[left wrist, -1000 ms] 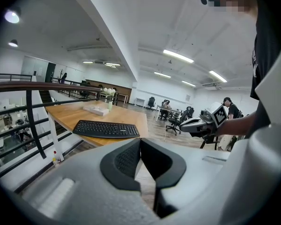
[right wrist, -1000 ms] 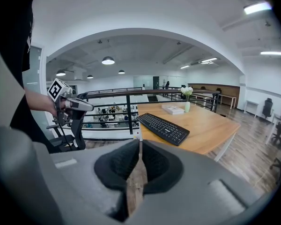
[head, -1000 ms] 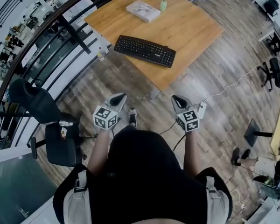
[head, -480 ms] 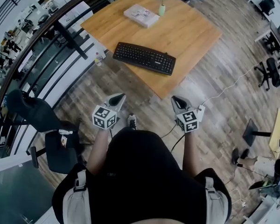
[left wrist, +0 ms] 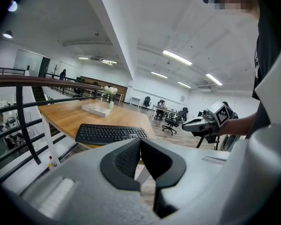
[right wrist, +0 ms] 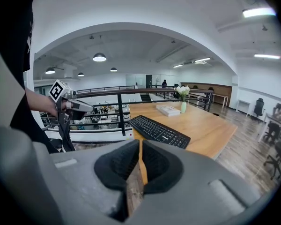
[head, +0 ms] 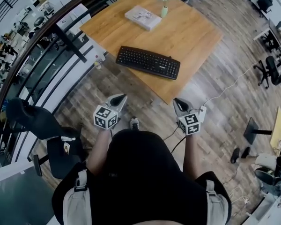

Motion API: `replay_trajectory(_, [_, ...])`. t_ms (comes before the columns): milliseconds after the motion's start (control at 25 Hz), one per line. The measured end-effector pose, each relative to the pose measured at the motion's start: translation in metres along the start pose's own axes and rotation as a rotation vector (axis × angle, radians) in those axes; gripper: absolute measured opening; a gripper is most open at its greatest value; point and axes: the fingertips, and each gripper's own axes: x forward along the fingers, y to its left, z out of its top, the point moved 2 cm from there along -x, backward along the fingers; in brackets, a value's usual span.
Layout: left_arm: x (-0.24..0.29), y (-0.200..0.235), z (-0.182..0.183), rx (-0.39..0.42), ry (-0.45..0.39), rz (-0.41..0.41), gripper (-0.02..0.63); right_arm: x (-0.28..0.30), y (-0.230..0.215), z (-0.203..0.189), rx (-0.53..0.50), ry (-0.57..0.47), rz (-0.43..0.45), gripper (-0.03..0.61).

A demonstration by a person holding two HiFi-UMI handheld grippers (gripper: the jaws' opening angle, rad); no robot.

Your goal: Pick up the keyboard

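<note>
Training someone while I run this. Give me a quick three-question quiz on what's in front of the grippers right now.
1. True or false: the black rectangular keyboard lies on the light wooden table, and neither gripper touches it.
2. Choose one. The jaws of the left gripper and the right gripper are: A) both shut with nothing between them; B) both wide open; C) left shut on a cable.
3. Fill in: at the table's far side, beside the flat white book, a small pale vase holds white ____.

Key: 1 true; 2 A; 3 flowers.
</note>
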Motion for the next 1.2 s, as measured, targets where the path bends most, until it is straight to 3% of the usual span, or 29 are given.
replay_trajectory(360, [-0.008,0.045,0.000,0.003,0.000,-0.027,0.012,0.036,0.024,0.011,0.009,0.004,-0.022,0.021])
replay_trajectory(1200, [-0.057,0.096,-0.020,-0.128,-0.063,0.076,0.012,0.081,0.046,0.033,-0.051,0.019,0.031,0.021])
